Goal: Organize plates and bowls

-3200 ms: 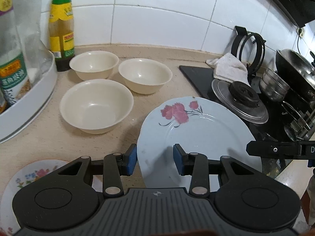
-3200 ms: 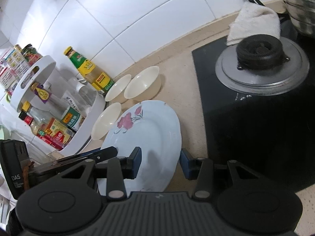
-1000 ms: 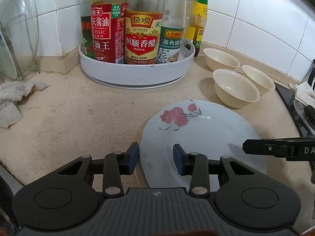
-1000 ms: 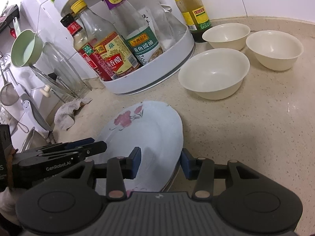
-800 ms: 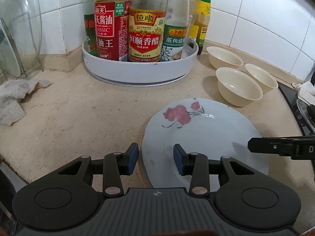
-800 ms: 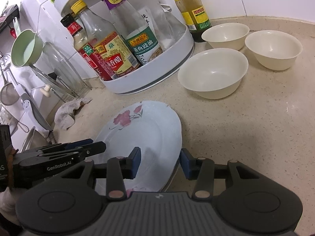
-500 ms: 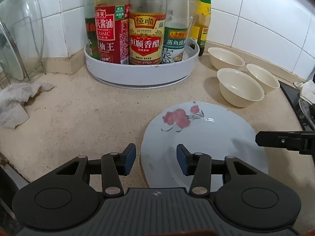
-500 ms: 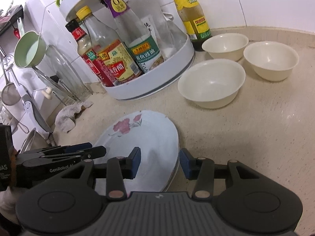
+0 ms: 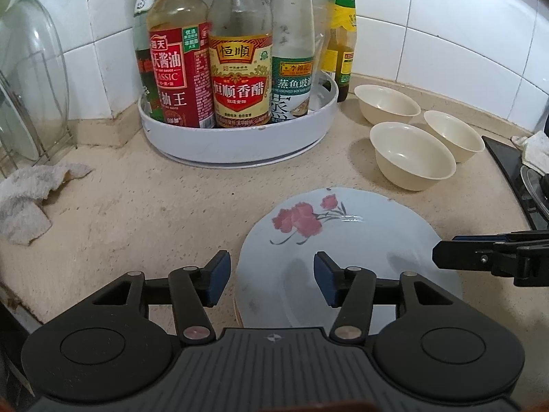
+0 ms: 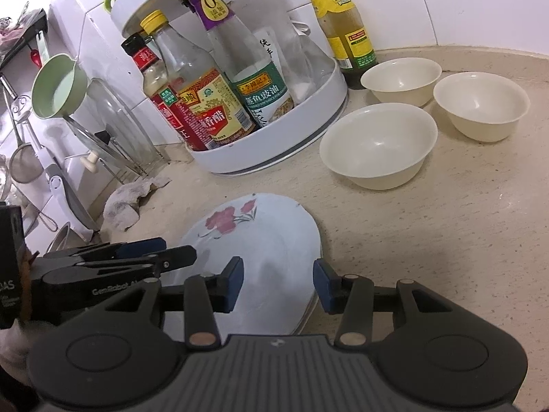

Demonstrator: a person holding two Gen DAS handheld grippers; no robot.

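Though plain-rimmed, pale blue plate (image 9: 346, 240), red-flowered.

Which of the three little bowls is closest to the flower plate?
The front cream bowl, nearest the flowered plate; the other two sit behind it.

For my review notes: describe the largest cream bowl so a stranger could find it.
Start at the round white condiment tray full of bottles. Three cream bowls sit to its right; the largest cream bowl is nearest the flowered plate, in front of the two smaller ones.
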